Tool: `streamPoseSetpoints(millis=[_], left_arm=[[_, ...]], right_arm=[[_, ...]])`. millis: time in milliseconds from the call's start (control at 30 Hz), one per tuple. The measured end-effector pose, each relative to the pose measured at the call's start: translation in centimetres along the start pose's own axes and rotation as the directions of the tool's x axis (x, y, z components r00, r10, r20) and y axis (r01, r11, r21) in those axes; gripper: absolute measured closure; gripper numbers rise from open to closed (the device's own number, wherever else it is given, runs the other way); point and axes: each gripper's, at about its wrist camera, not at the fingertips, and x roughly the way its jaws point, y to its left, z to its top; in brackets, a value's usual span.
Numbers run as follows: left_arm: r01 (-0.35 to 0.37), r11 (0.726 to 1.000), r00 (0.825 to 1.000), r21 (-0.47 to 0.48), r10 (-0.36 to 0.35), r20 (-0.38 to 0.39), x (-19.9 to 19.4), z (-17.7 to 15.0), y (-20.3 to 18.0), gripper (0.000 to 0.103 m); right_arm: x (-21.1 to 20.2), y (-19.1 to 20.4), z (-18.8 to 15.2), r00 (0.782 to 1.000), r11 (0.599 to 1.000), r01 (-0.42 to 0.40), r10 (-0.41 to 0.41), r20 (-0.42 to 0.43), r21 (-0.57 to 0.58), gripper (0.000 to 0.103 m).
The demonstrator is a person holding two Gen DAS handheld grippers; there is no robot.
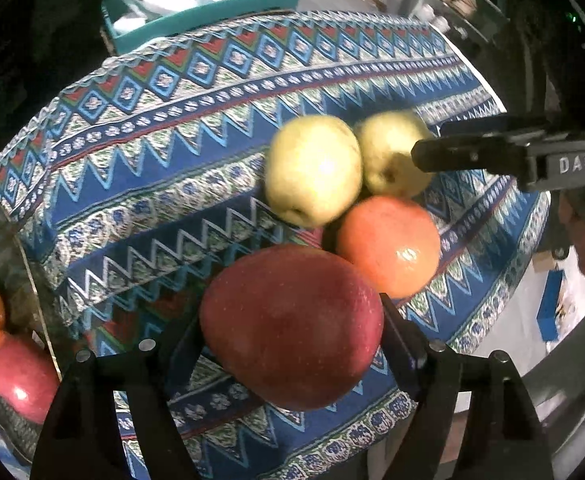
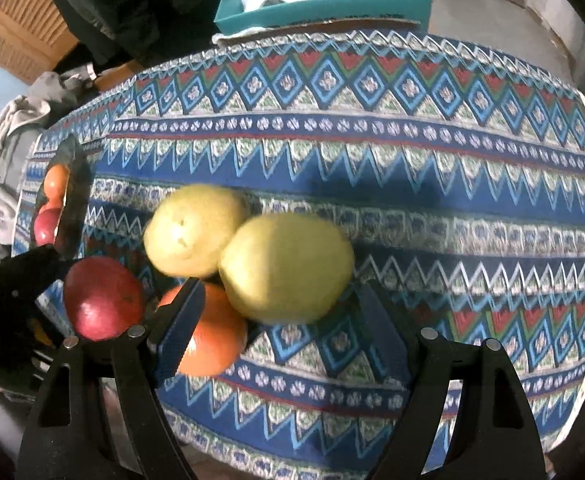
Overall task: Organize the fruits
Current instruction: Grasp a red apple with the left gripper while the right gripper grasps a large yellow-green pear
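**Red apple clamped, pear lined up next**

The left hand-held gripper (image 1: 292, 344) was clamped on the red apple (image 1: 292, 326), its pads pressing both flanks so the round fruit could not roll free. The right hand-held gripper (image 2: 284, 320) stood apart, its fingers flanking the nearer pear (image 2: 286, 268), probably lined up for a grasp. The second pear (image 2: 194, 230) and the orange (image 2: 216, 340) lay touching in one cluster on the cloth-covered counter (image 2: 452, 184). At the counter's left edge a bowl (image 2: 76, 184) already held fruit, likely the destination.
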Motion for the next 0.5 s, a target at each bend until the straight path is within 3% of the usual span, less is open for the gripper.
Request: streamPoseSetpoints(millis=[500], left_arm=[[0.01, 0.996, 1.0, -0.094, -0.007, 0.025, -0.8, 1.1, 3.3, 0.022]], right_arm=[[4.0, 0.4, 2.5, 0.998, 0.998, 0.019, -0.023, -0.062, -0.056, 0.019]])
